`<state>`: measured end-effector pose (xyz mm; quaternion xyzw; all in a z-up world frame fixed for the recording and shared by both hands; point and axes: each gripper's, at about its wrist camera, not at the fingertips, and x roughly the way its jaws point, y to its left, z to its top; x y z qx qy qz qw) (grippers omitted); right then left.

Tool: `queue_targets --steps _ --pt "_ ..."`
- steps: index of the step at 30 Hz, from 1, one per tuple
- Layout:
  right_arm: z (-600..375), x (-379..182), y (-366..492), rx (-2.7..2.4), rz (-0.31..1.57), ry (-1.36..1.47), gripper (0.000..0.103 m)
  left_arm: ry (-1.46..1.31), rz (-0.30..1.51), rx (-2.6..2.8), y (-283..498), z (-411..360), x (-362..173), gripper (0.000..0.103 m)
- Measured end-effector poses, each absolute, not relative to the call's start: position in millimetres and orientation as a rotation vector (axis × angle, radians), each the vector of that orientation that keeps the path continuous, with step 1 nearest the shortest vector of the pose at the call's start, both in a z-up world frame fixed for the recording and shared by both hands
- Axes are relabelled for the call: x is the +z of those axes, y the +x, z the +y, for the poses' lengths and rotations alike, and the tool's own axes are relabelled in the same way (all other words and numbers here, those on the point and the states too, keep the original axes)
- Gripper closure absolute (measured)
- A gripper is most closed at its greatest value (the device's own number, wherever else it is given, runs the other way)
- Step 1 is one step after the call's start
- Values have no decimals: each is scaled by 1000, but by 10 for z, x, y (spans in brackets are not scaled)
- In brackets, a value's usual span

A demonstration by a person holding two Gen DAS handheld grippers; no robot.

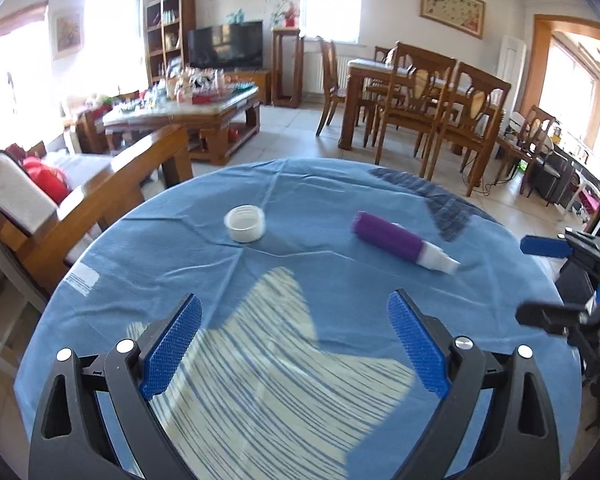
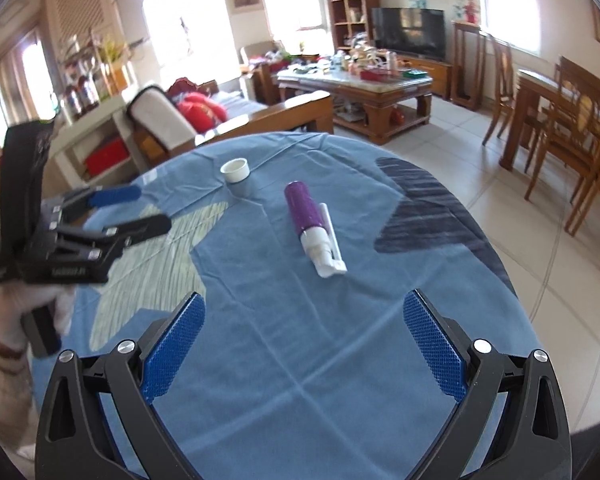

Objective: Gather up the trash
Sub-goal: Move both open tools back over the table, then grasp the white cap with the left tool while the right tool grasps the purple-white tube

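Hovering left gripper [image 1: 296, 344] and right gripper [image 2: 304, 344], fingers wide, empty

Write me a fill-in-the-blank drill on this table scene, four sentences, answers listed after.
1. The spray bottle with the white nozzle has a ____ body.
2. That bottle is not upright; it is ____ on the blue cloth.
3. The small round cap beside it is ____ in colour.
4. The left gripper and the right gripper both have their jaws ____, with nothing between them.

Missing words: purple; lying; white; open
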<state>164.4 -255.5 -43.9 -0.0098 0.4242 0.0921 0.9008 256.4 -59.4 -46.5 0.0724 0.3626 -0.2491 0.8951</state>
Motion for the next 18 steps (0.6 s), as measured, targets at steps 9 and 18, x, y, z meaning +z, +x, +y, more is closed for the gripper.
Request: queue_targets --steps 9,18 --pt "-2421 -568 2122 214 928 -64 5 149 815 -487 3174 -488 -530 5" --pt "-2392 -663 2400 244 951 -78 7 165 864 -529 3460 -601 -696 5"
